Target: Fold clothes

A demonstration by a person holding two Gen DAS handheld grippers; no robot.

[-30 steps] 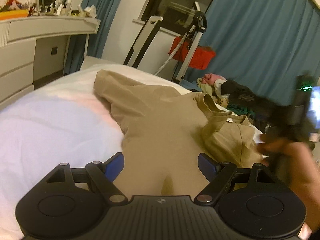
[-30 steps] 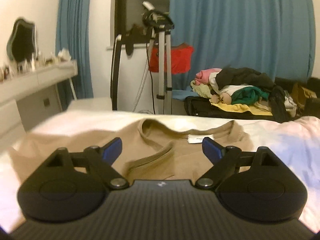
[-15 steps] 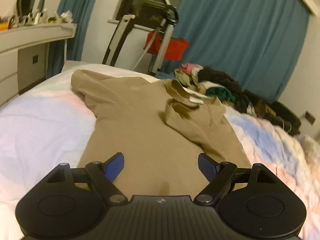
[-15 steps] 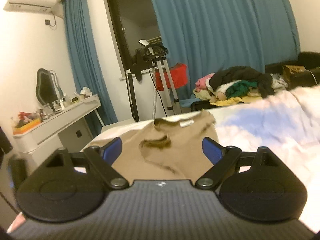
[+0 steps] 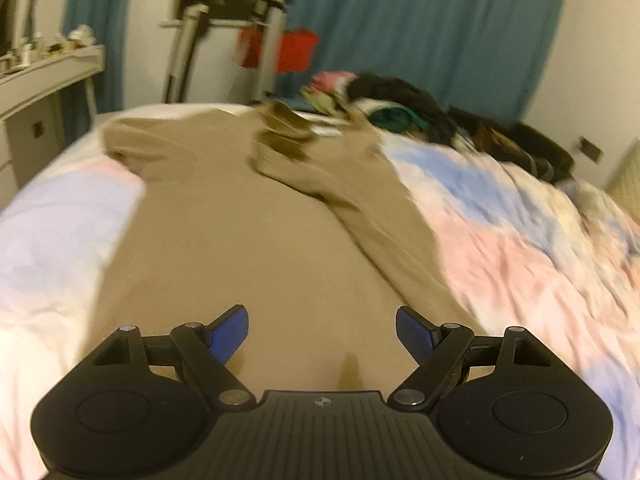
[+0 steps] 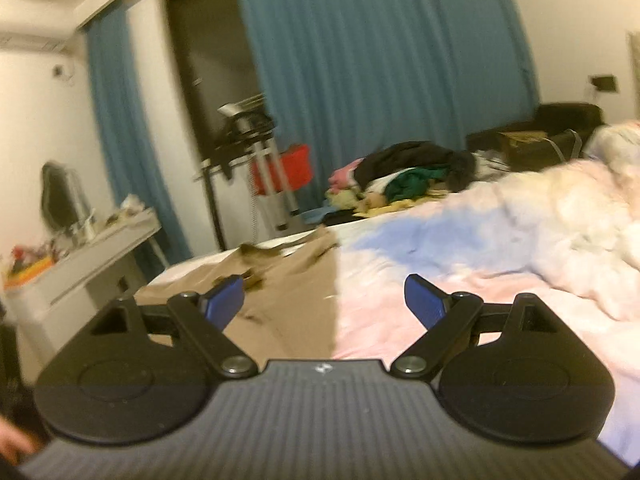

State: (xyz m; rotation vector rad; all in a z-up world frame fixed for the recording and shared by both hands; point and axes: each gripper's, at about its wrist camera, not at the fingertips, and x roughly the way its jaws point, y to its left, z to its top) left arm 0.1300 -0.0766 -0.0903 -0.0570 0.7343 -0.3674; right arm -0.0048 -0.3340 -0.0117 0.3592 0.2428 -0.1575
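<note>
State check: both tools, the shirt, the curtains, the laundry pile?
Left tool: open, empty.
Right tool: open, empty.
Tan short-sleeved T-shirt: spread on bed, one sleeve folded inward.
Blue curtains: drawn.
Mixed pile of clothes: heaped, unfolded.

Both wrist views low over bed (image 5: pixel 520 256), probably sharing shirt (image 5: pixel 240 240).

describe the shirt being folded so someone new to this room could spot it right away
Start at the bed with the pastel pink and blue cover. Spread flat on it, directly ahead of the open left gripper, lies the tan t-shirt. Unlike the mixed-colour clothes pile beyond the bed, it is one plain garment, one side folded inward.
</note>
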